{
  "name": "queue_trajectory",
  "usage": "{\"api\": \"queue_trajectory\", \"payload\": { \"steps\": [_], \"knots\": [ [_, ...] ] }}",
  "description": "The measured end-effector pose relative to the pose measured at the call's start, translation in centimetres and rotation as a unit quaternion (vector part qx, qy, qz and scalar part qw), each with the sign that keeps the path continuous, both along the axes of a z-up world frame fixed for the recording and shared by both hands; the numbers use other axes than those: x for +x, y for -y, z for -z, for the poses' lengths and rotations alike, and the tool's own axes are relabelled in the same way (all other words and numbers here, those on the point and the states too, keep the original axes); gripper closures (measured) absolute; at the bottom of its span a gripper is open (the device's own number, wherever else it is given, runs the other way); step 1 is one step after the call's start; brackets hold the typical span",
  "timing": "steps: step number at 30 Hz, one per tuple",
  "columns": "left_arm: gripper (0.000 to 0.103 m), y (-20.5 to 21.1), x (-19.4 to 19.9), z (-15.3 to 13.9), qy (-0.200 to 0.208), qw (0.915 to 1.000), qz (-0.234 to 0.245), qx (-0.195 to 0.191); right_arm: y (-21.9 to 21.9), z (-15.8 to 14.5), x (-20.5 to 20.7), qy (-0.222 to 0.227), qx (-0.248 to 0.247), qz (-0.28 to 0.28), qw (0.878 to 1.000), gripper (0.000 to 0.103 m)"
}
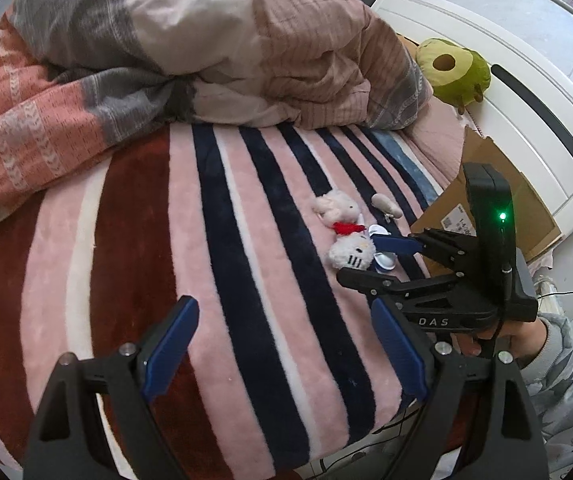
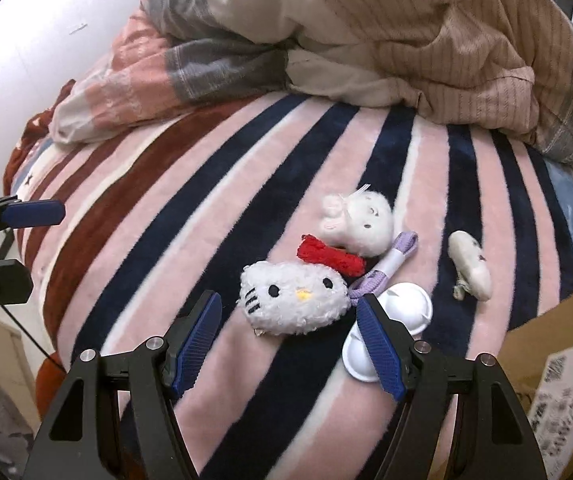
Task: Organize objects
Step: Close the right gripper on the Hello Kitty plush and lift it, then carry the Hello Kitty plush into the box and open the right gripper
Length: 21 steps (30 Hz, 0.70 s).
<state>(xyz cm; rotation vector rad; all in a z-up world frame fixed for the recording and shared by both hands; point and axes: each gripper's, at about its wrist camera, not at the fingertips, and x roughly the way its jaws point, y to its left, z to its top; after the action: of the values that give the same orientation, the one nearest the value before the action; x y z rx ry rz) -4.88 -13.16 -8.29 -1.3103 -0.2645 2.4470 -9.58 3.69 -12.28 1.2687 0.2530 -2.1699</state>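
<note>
A white cat-face plush with a red bow (image 2: 292, 302) (image 1: 352, 252) lies on the striped blanket (image 2: 206, 240). Behind it lies a white-and-pink bunny plush (image 2: 360, 224) (image 1: 336, 208), a purple strap (image 2: 386, 266), two white round pads (image 2: 406, 308) and a small white plush (image 2: 470, 266) (image 1: 386, 204). My right gripper (image 2: 288, 314) is open, its blue fingers on either side of the cat plush, not closed on it; it shows in the left wrist view (image 1: 390, 258). My left gripper (image 1: 282, 332) is open and empty over the blanket, left of the toys.
A crumpled pink, grey and beige duvet (image 1: 206, 60) is heaped at the back of the bed. A cardboard box (image 1: 498, 200) (image 2: 558, 360) stands at the bed's right edge. A green avocado plush (image 1: 452, 70) leans on the white headboard (image 1: 526, 100).
</note>
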Motion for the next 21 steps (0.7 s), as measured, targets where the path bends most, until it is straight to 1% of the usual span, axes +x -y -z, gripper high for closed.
{"api": "queue_trajectory", "payload": {
  "steps": [1,2,5,7,12,16,18,19,21],
  "knots": [
    [0.017,0.1,-0.1,0.1,0.002,1.0,0.0,0.001,0.2,0.2,0.0,-0.002,0.002,-0.003,1.0,0.043],
    [0.017,0.1,-0.3,0.3,0.003,1.0,0.0,0.001,0.4,0.3,0.0,-0.007,0.009,-0.005,1.0,0.054],
    [0.017,0.1,-0.5,0.5,0.006,1.0,0.001,0.002,0.7,0.3,0.1,-0.015,0.022,-0.006,1.0,0.059],
    [0.017,0.1,-0.6,0.4,0.005,1.0,0.004,0.004,0.7,0.0,0.4,-0.022,0.024,-0.01,0.999,0.06],
    [0.017,-0.1,-0.7,-0.4,0.002,0.9997,0.015,0.018,1.1,-1.8,2.1,-0.035,0.0,-0.042,0.999,0.06],
    [0.017,-0.6,-0.8,-1.7,-0.001,0.9977,0.042,0.053,1.9,-4.4,3.7,-0.05,-0.028,-0.077,0.995,0.06],
    [0.017,-1.1,-0.8,-2.5,-0.004,0.997,0.052,0.057,2.4,-5.7,4.5,-0.059,-0.038,-0.093,0.993,0.06],
    [0.018,-1.4,-0.6,-3.0,-0.006,0.9967,0.057,0.056,2.6,-6.4,4.8,-0.063,-0.043,-0.101,0.992,0.06],
    [0.028,-1.9,-0.5,-3.9,-0.01,0.996,0.067,0.058,3.0,-7.6,5.6,-0.073,-0.05,-0.113,0.99,0.06]
  ]
}}
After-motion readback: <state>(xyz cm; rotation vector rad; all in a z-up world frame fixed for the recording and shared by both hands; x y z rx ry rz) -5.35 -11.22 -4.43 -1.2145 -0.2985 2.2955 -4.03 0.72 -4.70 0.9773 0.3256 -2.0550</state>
